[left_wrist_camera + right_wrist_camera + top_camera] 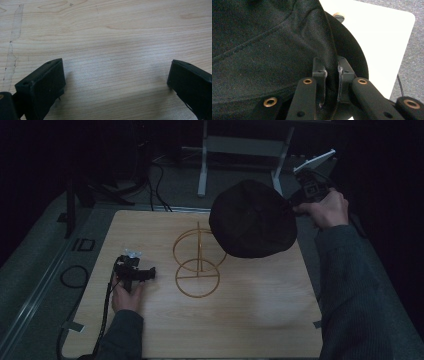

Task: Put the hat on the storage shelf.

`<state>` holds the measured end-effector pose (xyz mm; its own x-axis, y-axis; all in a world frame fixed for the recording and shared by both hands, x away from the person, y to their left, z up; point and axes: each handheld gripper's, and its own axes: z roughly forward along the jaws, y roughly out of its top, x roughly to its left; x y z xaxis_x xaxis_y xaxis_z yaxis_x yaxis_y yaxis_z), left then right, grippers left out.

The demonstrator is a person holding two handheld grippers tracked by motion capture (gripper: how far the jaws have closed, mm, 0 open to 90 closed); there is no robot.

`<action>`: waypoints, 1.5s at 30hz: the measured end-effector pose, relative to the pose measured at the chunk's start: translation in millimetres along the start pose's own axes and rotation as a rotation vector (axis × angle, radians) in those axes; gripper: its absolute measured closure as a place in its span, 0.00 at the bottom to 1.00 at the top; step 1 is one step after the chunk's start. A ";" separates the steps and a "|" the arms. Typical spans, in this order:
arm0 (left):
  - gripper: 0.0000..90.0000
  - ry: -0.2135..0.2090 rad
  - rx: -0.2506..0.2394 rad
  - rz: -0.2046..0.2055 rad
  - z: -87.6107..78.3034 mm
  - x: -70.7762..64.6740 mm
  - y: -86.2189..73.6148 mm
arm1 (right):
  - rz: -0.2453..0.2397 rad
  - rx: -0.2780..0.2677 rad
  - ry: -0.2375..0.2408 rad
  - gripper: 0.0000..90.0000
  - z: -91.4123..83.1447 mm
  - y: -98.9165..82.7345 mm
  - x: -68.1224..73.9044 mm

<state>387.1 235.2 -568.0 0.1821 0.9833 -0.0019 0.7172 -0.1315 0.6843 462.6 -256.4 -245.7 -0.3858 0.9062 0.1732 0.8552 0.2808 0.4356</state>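
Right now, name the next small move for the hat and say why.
Probably ease the right gripper left and down, bringing the black hat over the wire stand. The jaws pinch its brim, it hangs in the air beside the stand's upper ring, and the left gripper rests open on the table.

Light wood-grain table [250,320], rounded corners, grey carpet floor [30,255] around. Gold wire stand [197,265] on table near centre. Left gripper [134,272] resting on table, left of stand.
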 end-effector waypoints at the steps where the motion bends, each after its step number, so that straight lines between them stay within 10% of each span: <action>1: 0.01 0.000 0.000 0.000 0.0 0.0 0.0 | -0.001 0.001 0.000 0.90 -0.3 0.4 0.9; 45: 0.01 0.000 0.000 0.000 0.0 0.0 0.0 | -0.085 -0.002 0.078 0.89 21.9 13.0 47.7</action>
<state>387.1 235.2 -568.0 0.1822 0.9833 -0.0018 0.7171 -0.1316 0.6844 462.9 -202.6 -251.2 -0.4822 0.8520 0.2037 0.8178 0.3545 0.4533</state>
